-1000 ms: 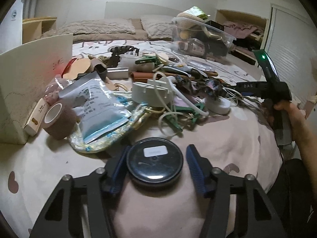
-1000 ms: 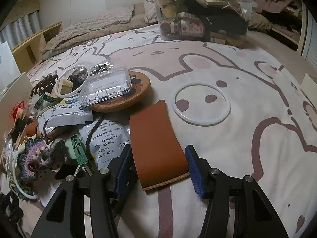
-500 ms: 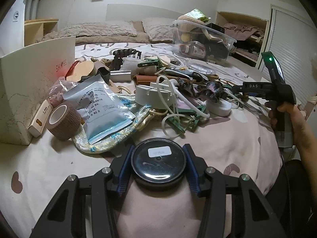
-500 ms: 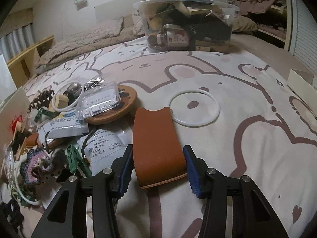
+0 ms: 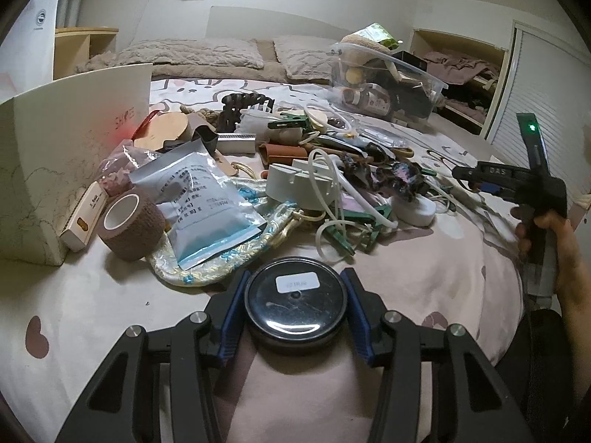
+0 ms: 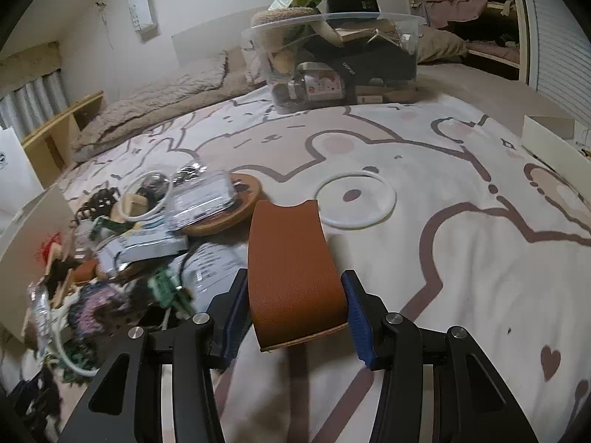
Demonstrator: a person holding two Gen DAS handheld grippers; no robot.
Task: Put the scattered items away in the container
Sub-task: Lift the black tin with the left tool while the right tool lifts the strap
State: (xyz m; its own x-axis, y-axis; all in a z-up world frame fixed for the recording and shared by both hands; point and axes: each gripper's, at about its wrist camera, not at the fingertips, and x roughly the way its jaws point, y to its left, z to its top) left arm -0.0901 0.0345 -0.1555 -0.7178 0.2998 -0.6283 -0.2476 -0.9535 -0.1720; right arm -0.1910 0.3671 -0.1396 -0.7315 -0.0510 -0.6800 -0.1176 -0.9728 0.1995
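1. "DAS" in pale letters runs along the black body of the right handheld gripper (image 5: 495, 171), by the bed's right edge.
2. The upright cream cardboard box (image 5: 74, 136) at the left edge shows faint red lettering, too blurred to read.
3. Blue-and-white foil sachet (image 5: 207, 203): printed lines, illegible.
4. Round black tin (image 5: 295, 301): white sticker, unreadable.

Black tool (image 5: 295, 295) frame, blue pads (image 5: 231, 317), silver screws.
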